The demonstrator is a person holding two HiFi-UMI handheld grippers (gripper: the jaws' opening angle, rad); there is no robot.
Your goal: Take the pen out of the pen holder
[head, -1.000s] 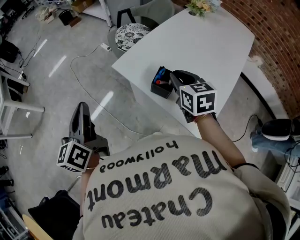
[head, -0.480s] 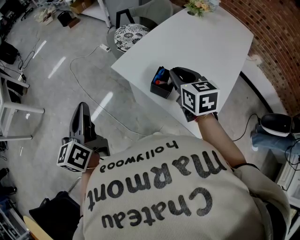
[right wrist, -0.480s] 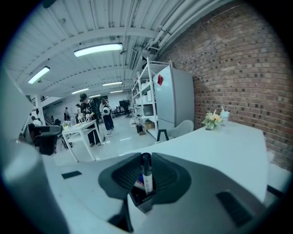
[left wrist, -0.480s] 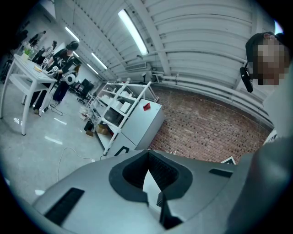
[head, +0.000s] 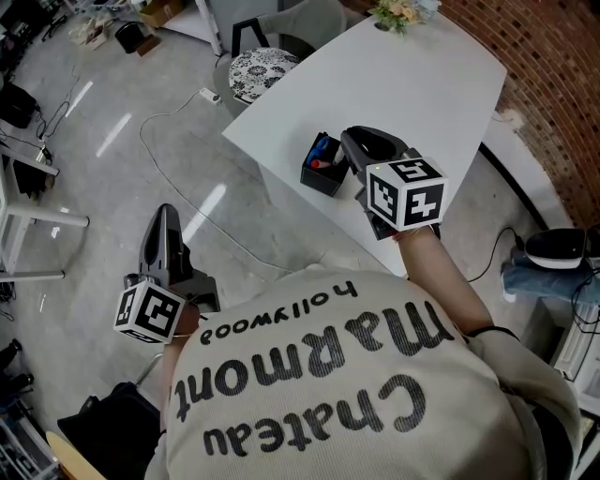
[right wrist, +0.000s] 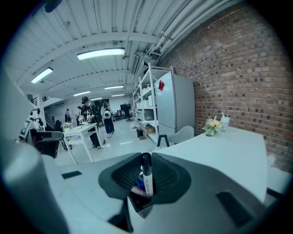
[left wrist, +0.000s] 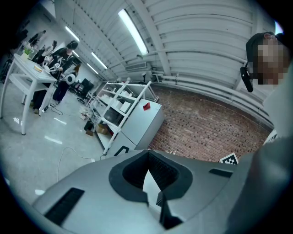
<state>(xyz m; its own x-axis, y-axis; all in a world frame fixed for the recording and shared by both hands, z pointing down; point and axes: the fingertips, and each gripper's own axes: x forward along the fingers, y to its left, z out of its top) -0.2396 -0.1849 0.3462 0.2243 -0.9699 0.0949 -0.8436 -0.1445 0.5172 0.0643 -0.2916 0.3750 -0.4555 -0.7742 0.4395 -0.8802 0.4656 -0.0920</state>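
Observation:
A black pen holder [head: 323, 167] with blue and red pens in it stands near the front corner of the white table [head: 422, 84]. My right gripper [head: 350, 142] hangs just over it. In the right gripper view the jaws [right wrist: 146, 160] are shut on a white pen with a black cap [right wrist: 147, 176], held upright, its lower end still at the holder's mouth [right wrist: 138, 200]. In the head view the held pen is hidden by the gripper. My left gripper [head: 164, 214] stays low at the left over the floor, away from the table; its jaws [left wrist: 147, 153] meet at the tips with nothing between them.
A round patterned stool [head: 259, 67] and a chair stand behind the table's left side. A small flower pot [head: 403, 11] sits at the table's far end. A cable [head: 178, 202] runs across the grey floor. A brick wall [head: 553, 84] lines the right.
My right gripper has risen slightly above the pen holder with the pen in it. The left gripper has not moved.

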